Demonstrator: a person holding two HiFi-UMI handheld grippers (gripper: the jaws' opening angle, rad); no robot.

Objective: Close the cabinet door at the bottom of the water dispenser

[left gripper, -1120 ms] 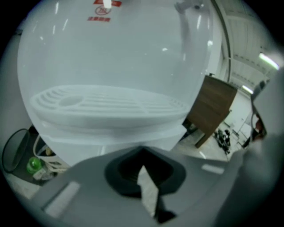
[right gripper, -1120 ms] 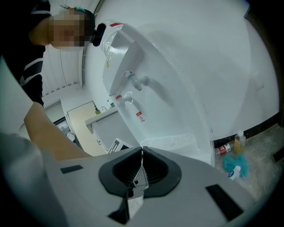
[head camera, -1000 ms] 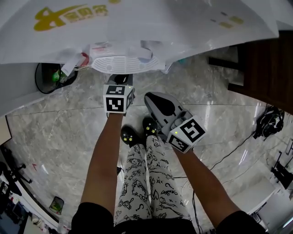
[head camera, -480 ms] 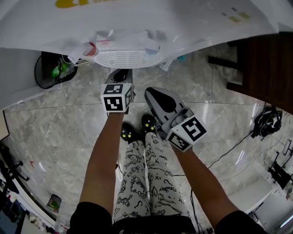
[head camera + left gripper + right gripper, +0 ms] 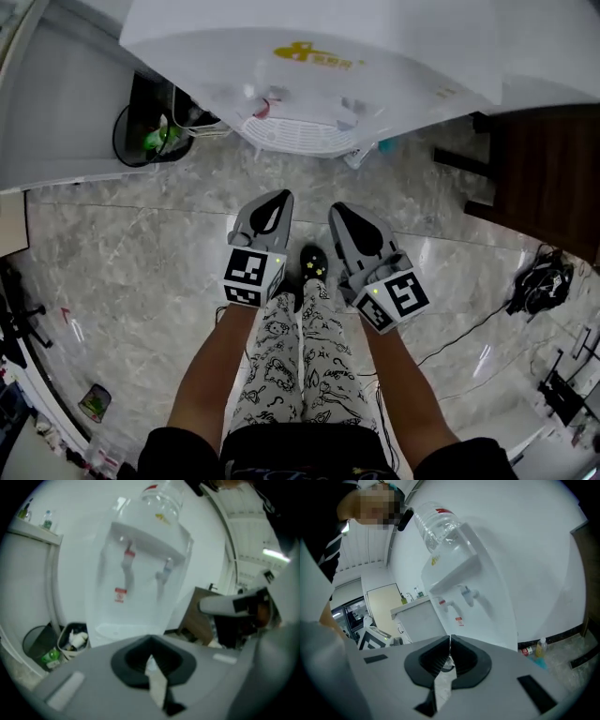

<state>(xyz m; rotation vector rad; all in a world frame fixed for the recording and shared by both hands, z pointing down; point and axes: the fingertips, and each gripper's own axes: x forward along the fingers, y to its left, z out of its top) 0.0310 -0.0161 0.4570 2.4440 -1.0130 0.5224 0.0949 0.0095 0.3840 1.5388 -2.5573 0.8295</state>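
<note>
The white water dispenser (image 5: 319, 66) stands in front of me; from the head view I see its top, a yellow logo and the round drip tray (image 5: 295, 133). The left gripper view shows its red and blue taps (image 5: 125, 564) and the bottle (image 5: 161, 498) on top. The lower cabinet door is hidden in every view, behind the dispenser's top or the gripper bodies. My left gripper (image 5: 279, 195) and right gripper (image 5: 337, 208) hover side by side over the floor, short of the dispenser, both shut and empty. Neither touches it.
A black waste bin (image 5: 150, 131) with rubbish stands left of the dispenser. Dark wooden furniture (image 5: 544, 159) is at the right, and small bottles (image 5: 539, 648) stand by the wall. Cables (image 5: 539, 281) lie on the marble floor at right. The person's patterned legs and shoes (image 5: 312, 262) are below the grippers.
Both grippers have drawn back from the dispenser toward the person's legs; the left one has dropped level with the right. The head view has shifted, showing more of the dispenser's top.
</note>
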